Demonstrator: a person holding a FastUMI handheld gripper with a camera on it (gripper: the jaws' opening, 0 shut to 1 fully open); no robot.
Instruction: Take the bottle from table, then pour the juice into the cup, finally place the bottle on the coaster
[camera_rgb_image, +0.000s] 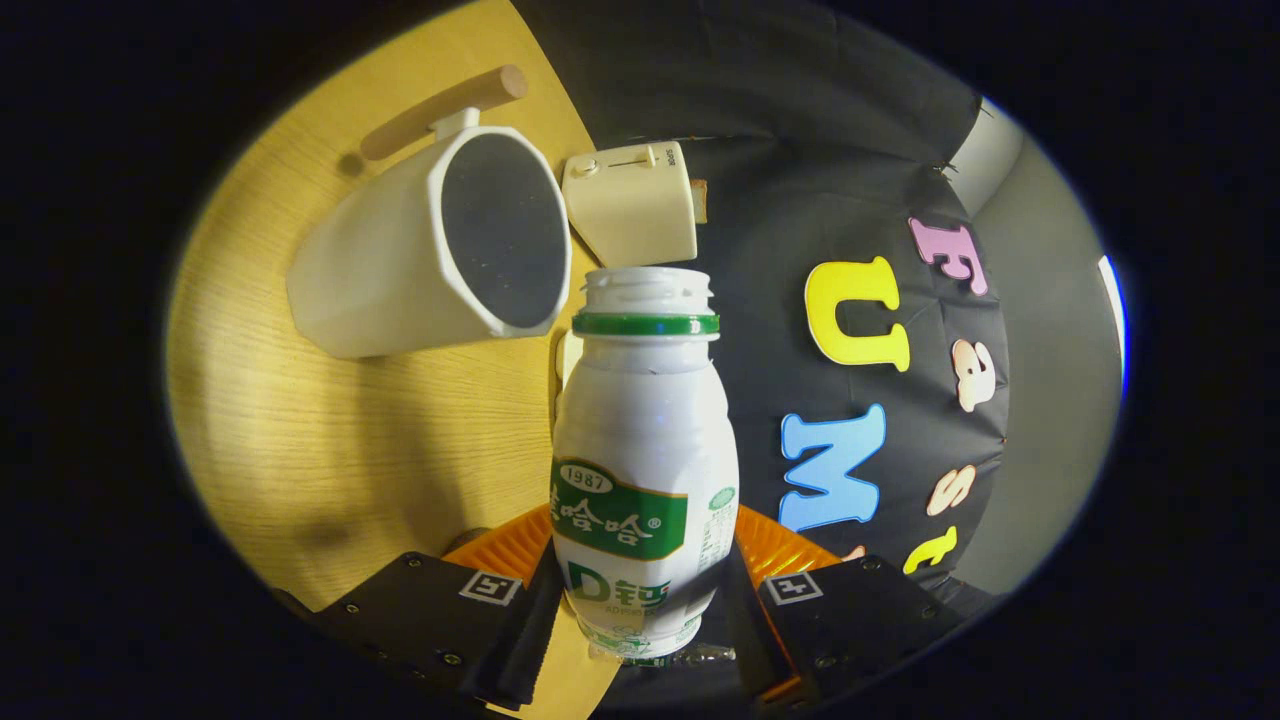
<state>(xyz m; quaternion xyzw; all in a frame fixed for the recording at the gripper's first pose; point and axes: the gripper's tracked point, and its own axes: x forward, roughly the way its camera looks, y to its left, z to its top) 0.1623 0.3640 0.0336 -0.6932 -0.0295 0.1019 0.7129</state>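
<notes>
My gripper (640, 590) is shut on a white plastic bottle (645, 450) with a green label and a green neck ring. Both fingers press its lower body. The bottle has no cap and its open mouth points away from me. The whole view is rolled, so the bottle is tipped toward a white cup (430, 250) with a wooden handle. The cup's dark opening sits just beyond and beside the bottle's mouth. I see no liquid falling between them.
A cream box-shaped appliance (632, 200) with a dial stands just past the bottle's mouth, beside the cup. The wooden tabletop (300, 440) spreads under the cup and ends at the black cloth wall.
</notes>
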